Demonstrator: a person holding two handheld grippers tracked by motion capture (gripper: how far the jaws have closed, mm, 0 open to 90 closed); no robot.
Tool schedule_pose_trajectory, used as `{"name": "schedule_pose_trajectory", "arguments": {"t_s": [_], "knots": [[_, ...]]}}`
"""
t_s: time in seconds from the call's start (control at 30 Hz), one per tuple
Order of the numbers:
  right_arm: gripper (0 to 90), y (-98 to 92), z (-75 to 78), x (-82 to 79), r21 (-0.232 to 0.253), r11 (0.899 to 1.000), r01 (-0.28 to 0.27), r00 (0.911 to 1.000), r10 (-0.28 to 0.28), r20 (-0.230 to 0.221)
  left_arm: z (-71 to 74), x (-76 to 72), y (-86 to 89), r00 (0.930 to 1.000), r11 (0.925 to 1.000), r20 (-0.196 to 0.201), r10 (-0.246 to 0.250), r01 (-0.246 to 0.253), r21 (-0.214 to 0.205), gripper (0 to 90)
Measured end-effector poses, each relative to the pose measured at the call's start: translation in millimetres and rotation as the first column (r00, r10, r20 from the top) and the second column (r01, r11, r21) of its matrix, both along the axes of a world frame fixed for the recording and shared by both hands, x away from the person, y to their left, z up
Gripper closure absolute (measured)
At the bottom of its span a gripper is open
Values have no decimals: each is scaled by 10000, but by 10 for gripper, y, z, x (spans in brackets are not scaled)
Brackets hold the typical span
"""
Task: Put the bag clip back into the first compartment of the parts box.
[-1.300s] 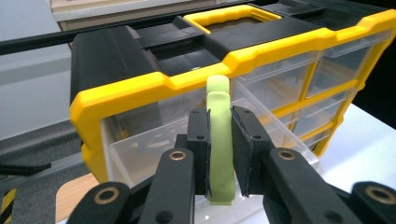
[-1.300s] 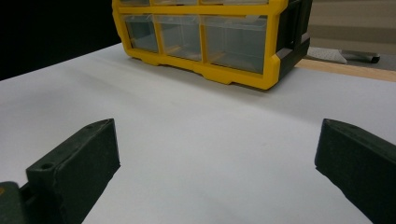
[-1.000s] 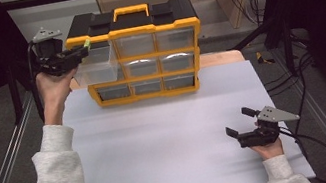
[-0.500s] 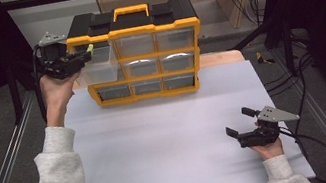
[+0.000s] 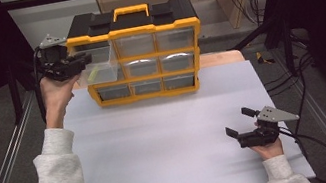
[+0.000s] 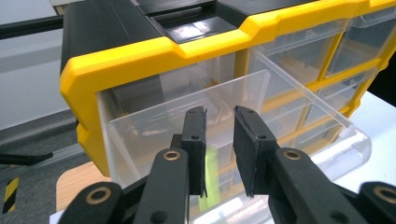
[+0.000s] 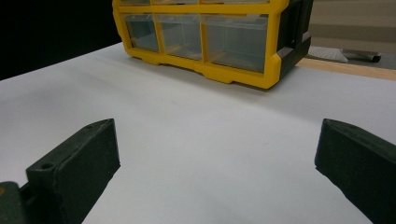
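The left claw (image 6: 219,154) hangs just above the pulled-out clear drawer (image 5: 98,67) at the top left corner of the yellow organizer (image 5: 137,55). Its jaws have just been parting slightly, nothing pinched between them, a narrow gap showing. The drawer lies directly below and ahead of it, long axis running out toward the person, with something yellow-green inside. The right claw (image 5: 249,129) rests wide apart on the tabletop (image 5: 161,147), well away.

1. Looks like a lab or workshop test bench.
2. White table (image 5: 169,136) inside a metal frame (image 5: 2,170).
3. Loose cables (image 5: 303,92) at right; parts organizer (image 5: 132,28) at far edge.
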State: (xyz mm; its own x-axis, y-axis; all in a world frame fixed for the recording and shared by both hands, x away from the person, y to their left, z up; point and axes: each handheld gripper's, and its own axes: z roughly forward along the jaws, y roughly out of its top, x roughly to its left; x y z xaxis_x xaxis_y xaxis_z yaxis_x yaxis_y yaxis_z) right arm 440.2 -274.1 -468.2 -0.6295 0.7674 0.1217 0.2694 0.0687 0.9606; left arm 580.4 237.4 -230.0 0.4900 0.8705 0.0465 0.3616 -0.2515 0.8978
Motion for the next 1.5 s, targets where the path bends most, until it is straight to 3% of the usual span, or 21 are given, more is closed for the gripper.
{"name": "schedule_pose_trajectory", "arguments": {"t_s": [0.1, 0.17, 0.43, 0.57, 0.73, 0.8, 1.03, 1.1, 1.37, 1.5], "knots": [[4, 0, 0, 0, 3, 10000, 0, 10000, 0, 2, 8, -29, 16, 9998, 9998, 160, -81, 84, -166, 712], [4, 0, 0, 0, 2, 10000, 3, 10000, -3, -9, 21, -86, 53, 9986, 9978, 394, -347, 368, -542, 682], [4, -3, 4, -3, 40, 10000, 36, 10000, -36, -1, 5, -337, 116, 9892, 9919, 1290, -701, 828, -963, 426], [4, -6, 5, -2, 37, 10000, 52, 10000, -52, 10, -41, -473, 147, 9799, 9880, 1802, -858, 1070, -1115, 305], [4, -5, 5, -2, 45, 10000, 62, 10000, -62, 11, -148, -635, 170, 9743, 9802, 1935, -1152, 1430, -1367, 192], [4, -6, 6, -2, 37, 10000, 65, 10000, -65, 17, -221, -699, 181, 9721, 9735, 1954, -1302, 1627, -1610, 151], [4, -9, 7, -2, 50, 10000, 51, 10000, -51, 25, -566, -876, 207, 9712, 9669, 1742, -1625, 1919, -1679, 39], [4, -9, 8, -2, 61, 10000, 63, 10000, -63, 30, -679, -918, 217, 9696, 9630, 1697, -1765, 2057, -1739, 38], [3, -10, 8, -2, 70, 10000, 67, 10000, -67, 17, -1174, -1040, 201, 9641, 9588, 1436, -2234, 2439, -1455, 32], [3, -11, 8, -2, 67, 10000, 60, 10000, -60, 44, -1419, -1084, 210, 9659, 9577, 1056, -2363, 2499, -1424, 21]]}}
